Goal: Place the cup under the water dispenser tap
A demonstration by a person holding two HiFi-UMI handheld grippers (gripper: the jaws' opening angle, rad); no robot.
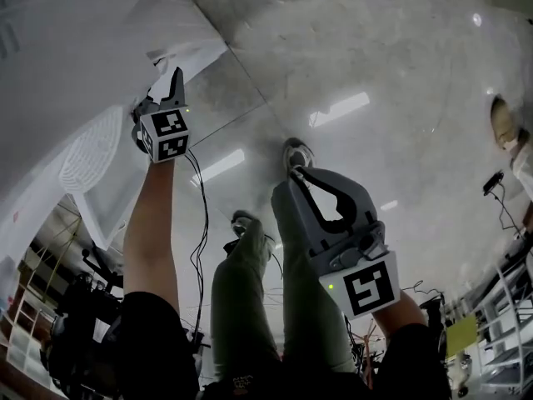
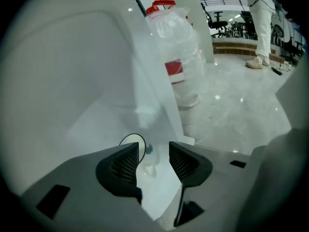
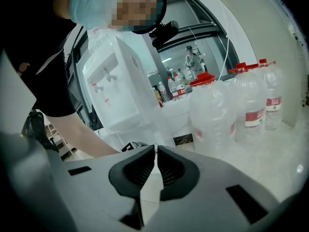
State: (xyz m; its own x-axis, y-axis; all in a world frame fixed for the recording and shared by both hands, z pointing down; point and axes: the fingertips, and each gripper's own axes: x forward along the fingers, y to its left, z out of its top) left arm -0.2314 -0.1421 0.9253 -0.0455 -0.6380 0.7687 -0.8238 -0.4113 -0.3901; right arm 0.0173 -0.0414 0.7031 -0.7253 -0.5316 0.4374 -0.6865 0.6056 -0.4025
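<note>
Cup, as far as it can be made out, is only a small white round rim (image 2: 130, 140) peeping out just behind the left finger of the left tool (image 2: 153, 150), at about 11 o'clock from the gap between the fingers; whether it is truly the cup cannot be told. That tool's two fingers stand apart and nothing is clamped between them. Beyond the gap is the white body of the water dispenser (image 2: 72, 81), and one sharp white edge of it runs up toward 12 o'clock. At 1 o'clock from the tool stands a clear bottle (image 2: 179, 57) with a red cap and a red label, just beside that edge.

In the head view the left tool is at 10 o'clock, close against the dispenser and just above its ribbed drip grille (image 1: 90, 150), which lies at 9 o'clock. The right tool (image 3: 155, 150) is at 5 o'clock in that view, well apart from the dispenser, over the glossy floor (image 1: 391, 65). Its fingers are pressed together with nothing between them.

The right gripper view looks back at the dispenser's front at 11 o'clock, with two small taps (image 3: 107, 75). A row of large bottles (image 3: 251, 105) with red caps stands at 2 o'clock
</note>
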